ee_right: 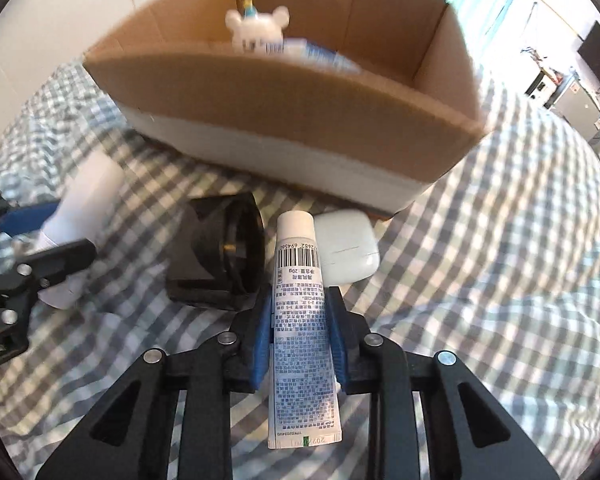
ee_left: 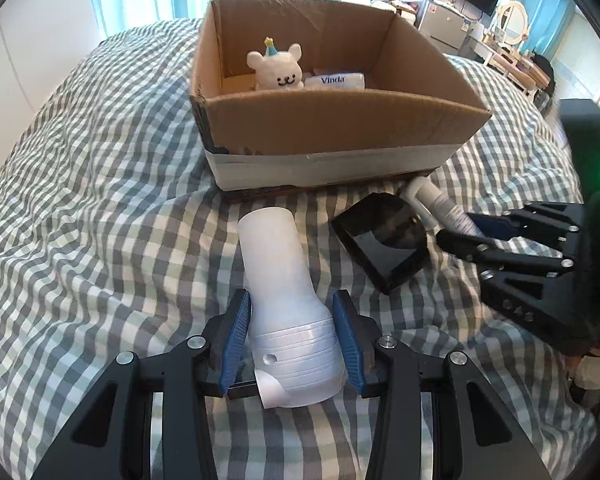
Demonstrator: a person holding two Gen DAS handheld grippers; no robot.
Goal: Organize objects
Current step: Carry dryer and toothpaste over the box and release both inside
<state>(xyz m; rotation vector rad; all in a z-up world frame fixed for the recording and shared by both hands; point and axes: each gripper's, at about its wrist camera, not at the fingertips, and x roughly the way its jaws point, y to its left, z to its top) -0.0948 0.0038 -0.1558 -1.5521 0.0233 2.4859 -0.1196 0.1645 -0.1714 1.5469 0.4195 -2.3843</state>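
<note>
An open cardboard box [ee_left: 340, 128] stands on the checked bed and holds a white bear toy [ee_left: 278, 66] and a Vinda tissue pack [ee_left: 334, 80]. My left gripper [ee_left: 296, 320] is shut on a white plastic bottle-shaped object [ee_left: 284, 280] lying on the bed in front of the box. My right gripper [ee_right: 300, 320] is shut on a white tube with a barcode [ee_right: 300, 312], cap pointing toward the box [ee_right: 300, 120]. In the left wrist view the right gripper [ee_left: 472, 236] sits at the right, around the tube [ee_left: 440, 204].
A black square lens-hood-like object [ee_left: 384, 236] lies between the two grippers; it also shows in the right wrist view [ee_right: 220, 252]. A white earbud case [ee_right: 348, 248] lies right of the tube's cap. Room furniture [ee_left: 500, 32] stands beyond the bed.
</note>
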